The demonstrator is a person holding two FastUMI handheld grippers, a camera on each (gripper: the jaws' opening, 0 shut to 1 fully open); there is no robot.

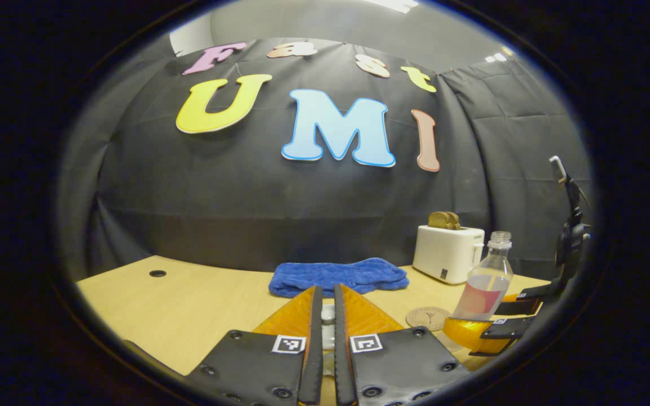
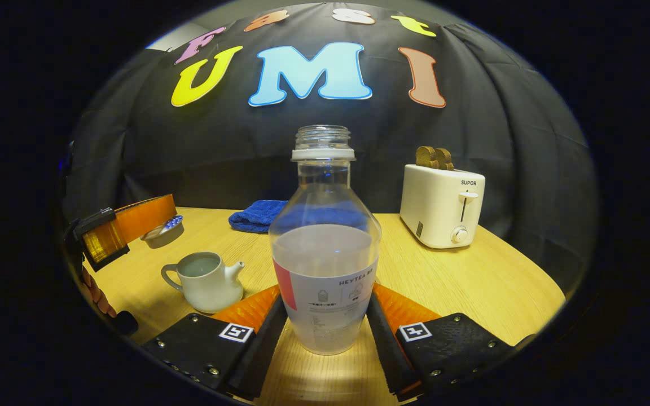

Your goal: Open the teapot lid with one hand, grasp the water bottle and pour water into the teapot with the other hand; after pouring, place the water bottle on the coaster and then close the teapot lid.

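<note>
Pale wooden surface [image 2: 460, 282] spread across the booth, carrying everything. White toaster [image 2: 442, 206] standing toward the far right with brown slices in its slots; blue towel [image 1: 339, 276] heaped at the back. Clear water bottle [image 2: 325, 248], uncapped and partly filled, upright between the jaws of the right gripper [image 2: 325, 321], both fingers pressed against its lower sides; in the left gripper view, bottle [image 1: 486, 282] just beside the round coaster [image 1: 427, 317], whether on it or merely near impossible to tell. White teapot [image 2: 205, 280] open on the surface left of the bottle, liquid visible inside. Left gripper [image 1: 325, 327] with jaws nearly closed, narrow gap only, a small pale piece caught between them; from the right gripper view, same gripper [image 2: 158, 225] raised above the teapot, holding the teapot lid [image 2: 162, 232] clear of the pot
</note>
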